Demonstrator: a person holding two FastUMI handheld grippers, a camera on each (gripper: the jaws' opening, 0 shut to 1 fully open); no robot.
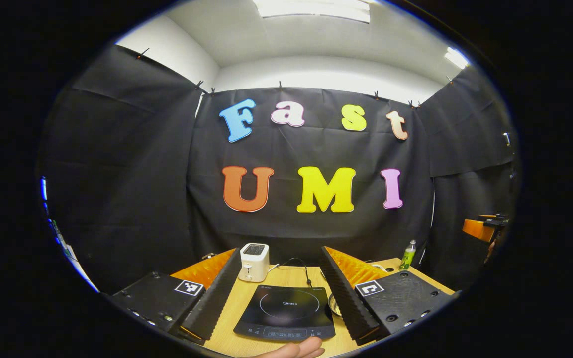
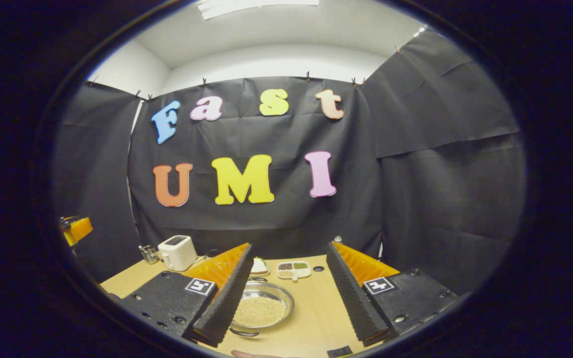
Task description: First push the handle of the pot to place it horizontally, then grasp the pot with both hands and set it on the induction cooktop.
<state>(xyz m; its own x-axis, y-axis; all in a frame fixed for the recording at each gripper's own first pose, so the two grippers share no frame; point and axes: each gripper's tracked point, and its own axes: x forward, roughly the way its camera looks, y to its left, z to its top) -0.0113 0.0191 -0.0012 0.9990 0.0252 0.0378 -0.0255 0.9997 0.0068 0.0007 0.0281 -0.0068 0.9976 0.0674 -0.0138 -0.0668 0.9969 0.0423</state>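
Observation:
The pot (image 2: 262, 309) is a shallow metal pan filled with pale grains, standing on the wooden table. Its thin handle (image 2: 243, 332) lies at its near edge. My right gripper (image 2: 289, 248) hovers open above the pot, whose left part is hidden behind that gripper's left finger. The black induction cooktop (image 1: 286, 311) lies flat between the fingers of my left gripper (image 1: 281, 252), which is open and holds nothing. A sliver of the pot's rim (image 1: 334, 304) peeks out just right of the cooktop. The right gripper (image 1: 483, 228) is at the far right edge.
A white toaster (image 1: 254, 262) stands behind the cooktop with a black cable beside it. A green bottle (image 1: 408, 254) is at the back right. Beyond the pot sit a divided tray (image 2: 294, 269) and a small plate (image 2: 259, 267). A hand (image 1: 299, 349) rests at the table's near edge.

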